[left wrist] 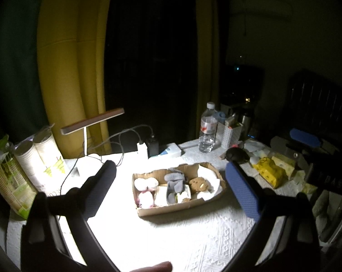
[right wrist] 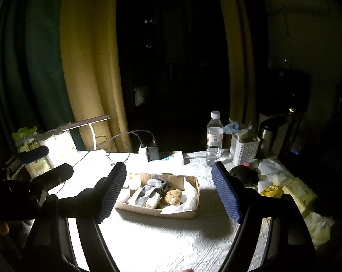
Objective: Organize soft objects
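Socks [left wrist: 174, 182] and other soft things fill a cardboard box [left wrist: 171, 207] on the white tablecloth [left wrist: 182, 238]. Left gripper [left wrist: 171, 176] and right gripper [right wrist: 168, 190] both hang wide apart and empty, the box lying beyond their fingertips, untouched.

Soft things sorted before my claws

Cardboard box [left wrist: 171, 207] on white cloth holds grey socks [left wrist: 175, 182], pink-white bundles [left wrist: 146, 191], a brown plush [left wrist: 199, 184], all lying packed together.

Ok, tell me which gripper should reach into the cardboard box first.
Probably right: the right gripper frames the cardboard box squarely, jaws wide and empty. The left gripper frames it too, so the edge is slight.
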